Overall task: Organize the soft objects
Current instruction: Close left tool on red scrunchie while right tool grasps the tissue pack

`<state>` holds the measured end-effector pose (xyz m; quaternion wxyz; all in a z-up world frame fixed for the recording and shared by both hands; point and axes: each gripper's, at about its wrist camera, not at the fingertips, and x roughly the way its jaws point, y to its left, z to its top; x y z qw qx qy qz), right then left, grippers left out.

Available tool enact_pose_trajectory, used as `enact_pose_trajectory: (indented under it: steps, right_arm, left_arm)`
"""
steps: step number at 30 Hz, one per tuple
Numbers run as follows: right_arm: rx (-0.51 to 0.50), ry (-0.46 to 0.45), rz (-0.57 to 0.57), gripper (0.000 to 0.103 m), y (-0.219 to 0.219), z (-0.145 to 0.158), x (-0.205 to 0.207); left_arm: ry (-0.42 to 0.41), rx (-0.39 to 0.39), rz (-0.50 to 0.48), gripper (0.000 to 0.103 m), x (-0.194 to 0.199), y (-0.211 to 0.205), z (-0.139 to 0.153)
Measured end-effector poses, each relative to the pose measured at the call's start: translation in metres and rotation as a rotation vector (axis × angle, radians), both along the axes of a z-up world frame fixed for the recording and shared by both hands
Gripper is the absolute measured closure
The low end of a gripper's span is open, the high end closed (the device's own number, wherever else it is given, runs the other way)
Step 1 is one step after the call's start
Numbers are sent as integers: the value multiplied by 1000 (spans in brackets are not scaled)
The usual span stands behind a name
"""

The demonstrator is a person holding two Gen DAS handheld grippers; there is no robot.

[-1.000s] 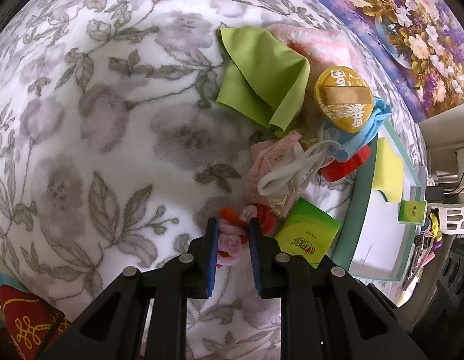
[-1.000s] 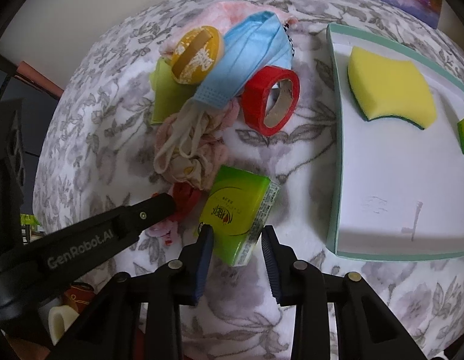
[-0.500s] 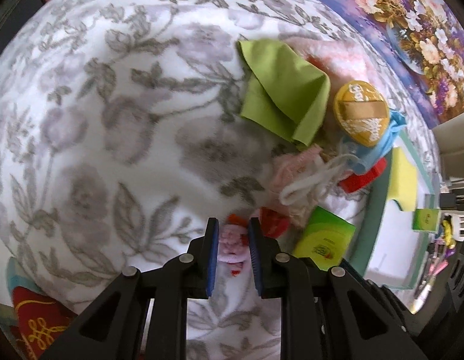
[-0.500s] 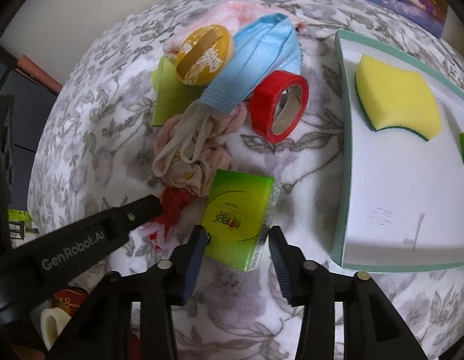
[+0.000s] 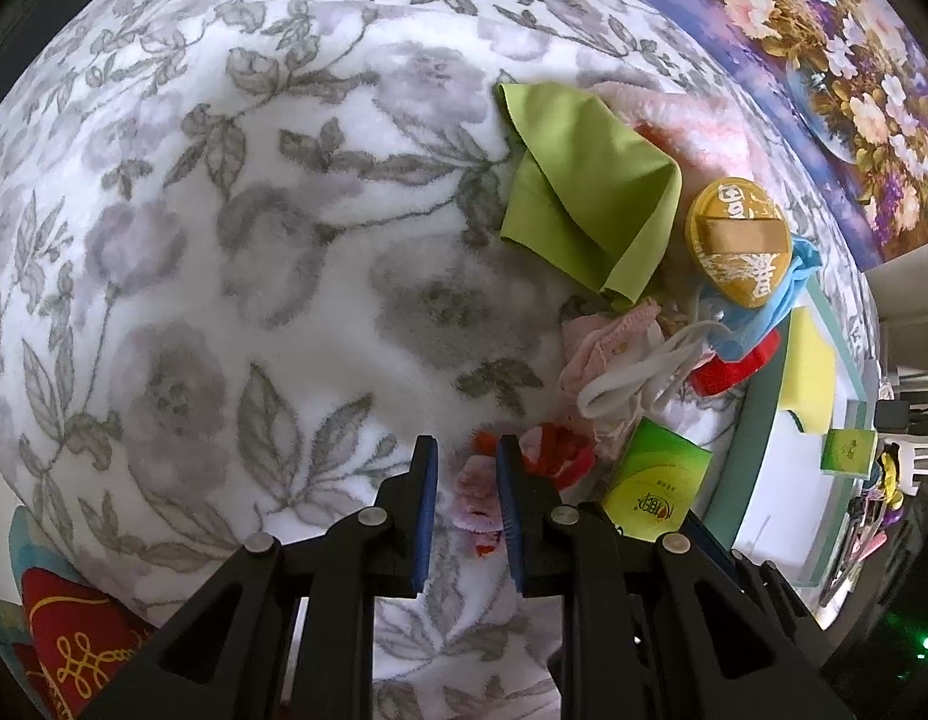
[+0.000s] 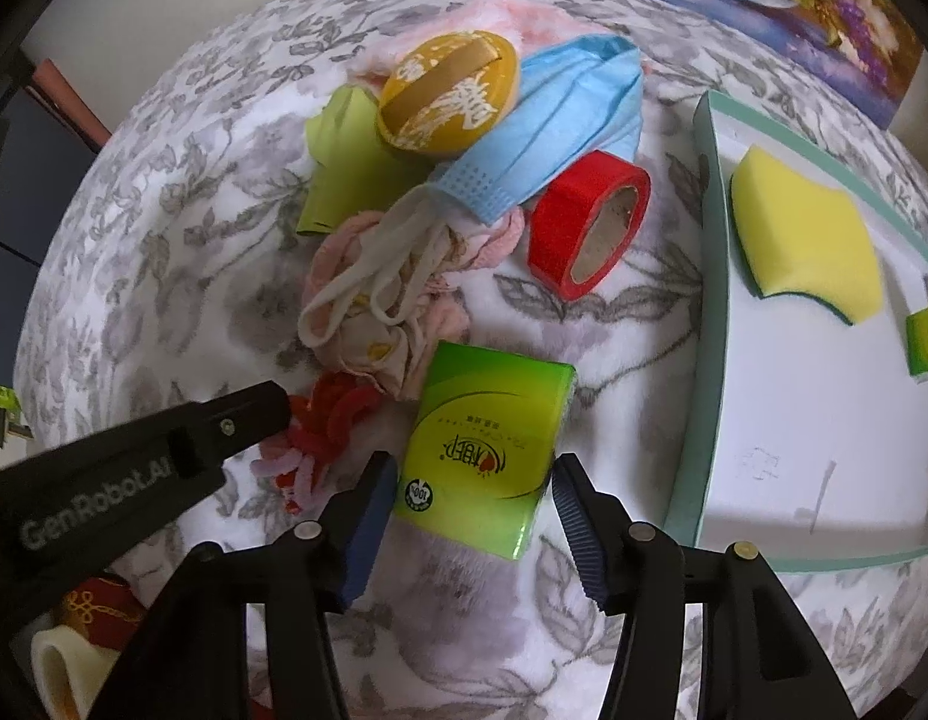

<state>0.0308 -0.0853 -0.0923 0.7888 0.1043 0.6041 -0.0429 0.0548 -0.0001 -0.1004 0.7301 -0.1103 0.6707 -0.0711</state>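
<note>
My left gripper (image 5: 466,461) points down at the flowered blanket, shut on a pink and red fuzzy piece (image 5: 477,495). The right wrist view shows this piece (image 6: 323,420) at the tip of the left gripper's black finger (image 6: 248,417). My right gripper (image 6: 473,467) hangs over a green tissue pack (image 6: 482,438) that lies flat on the blanket. Its jaws are opening and stand on either side of the pack's near end, with the pads just off its sides. The same pack (image 5: 656,480) lies right of the left gripper.
A heap lies beyond the pack: pink cloth bundle (image 6: 374,312), blue face mask (image 6: 560,120), red tape roll (image 6: 584,222), yellow round pad (image 6: 449,93), green cloth (image 6: 344,168). A teal-rimmed white tray (image 6: 710,300) on the right holds a yellow sponge (image 6: 806,240) and a small green pack (image 6: 926,336).
The right jaws have spread from narrower than the tissue pack to wider than it, and have come down around its near end. The left gripper keeps its hold on the fuzzy piece.
</note>
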Motion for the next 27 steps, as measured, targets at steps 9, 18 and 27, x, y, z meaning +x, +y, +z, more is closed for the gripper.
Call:
enact_pose_trajectory:
  steps: [9, 18, 27]
  right_arm:
    - [46, 36, -39, 49, -9, -9, 1]
    - [70, 59, -66, 49, -20, -12, -8]
    - [75, 74, -79, 49, -32, -8, -28]
  left_arm:
    - [17, -24, 1, 74, 0, 0, 1]
    - [17, -44, -20, 62, -5, -3, 4]
    - [35, 17, -97, 62, -14, -21, -8]
